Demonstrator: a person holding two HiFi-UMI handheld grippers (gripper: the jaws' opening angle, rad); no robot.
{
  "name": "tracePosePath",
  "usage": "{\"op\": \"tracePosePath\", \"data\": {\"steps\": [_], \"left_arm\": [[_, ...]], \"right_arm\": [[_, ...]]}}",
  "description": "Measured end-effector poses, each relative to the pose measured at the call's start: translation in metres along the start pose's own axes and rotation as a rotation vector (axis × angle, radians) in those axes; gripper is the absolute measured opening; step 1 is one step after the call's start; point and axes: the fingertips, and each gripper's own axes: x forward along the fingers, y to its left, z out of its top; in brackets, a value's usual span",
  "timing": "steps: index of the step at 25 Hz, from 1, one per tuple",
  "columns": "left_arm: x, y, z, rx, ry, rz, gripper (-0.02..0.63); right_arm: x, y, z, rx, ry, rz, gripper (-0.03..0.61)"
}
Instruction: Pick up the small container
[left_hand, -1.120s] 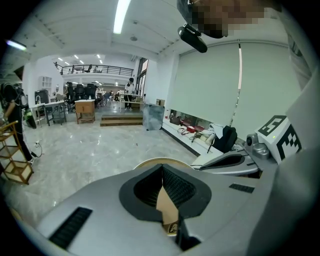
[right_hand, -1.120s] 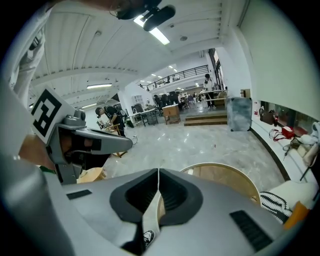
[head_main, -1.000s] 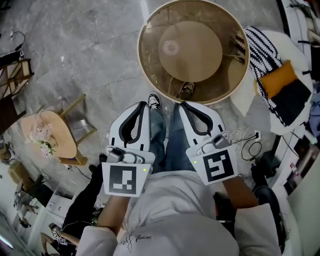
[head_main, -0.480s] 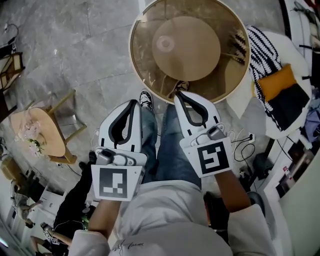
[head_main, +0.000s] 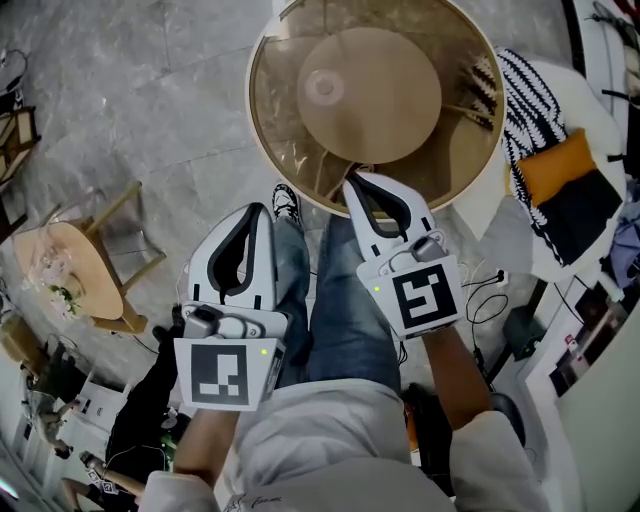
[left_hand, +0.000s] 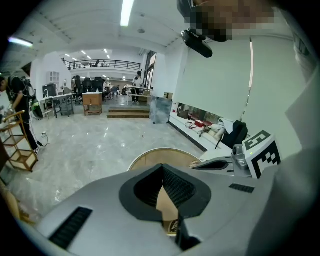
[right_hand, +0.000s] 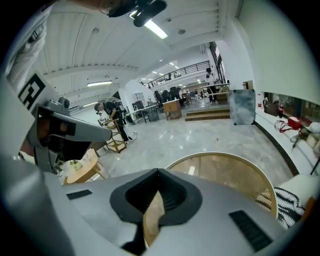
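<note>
The left gripper (head_main: 257, 209) and right gripper (head_main: 353, 181) are dropping toward the near edge of the counter (head_main: 252, 110), fingers clenched, empty. The approach is just starting

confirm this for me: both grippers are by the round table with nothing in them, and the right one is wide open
Not quite. The right gripper is shut, not wide open: its tips meet with nothing between them, as the right gripper view shows. The rest holds: the left gripper is empty too, and both are by the round table.
</note>
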Motion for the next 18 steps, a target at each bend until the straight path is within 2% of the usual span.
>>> {"op": "tracePosePath", "data": {"steps": [5, 11, 18], "left_arm": [[0.014, 0.002, -0.011, -0.019, 0.008, -0.004, 0.018], [0.029, -0.012, -0.031, -0.012, 0.057, -0.088, 0.018], [0.042, -0.009, -0.053, -0.034, 0.071, -0.100, 0.018]], "right_arm": [[0.021, -0.005, -0.015, -0.026, 0.008, -0.006, 0.017], [0.044, -0.017, -0.031, -0.008, -0.002, -0.032, 0.018], [0.071, -0.039, -0.042, 0.022, -0.021, -0.066, 0.018]]}}
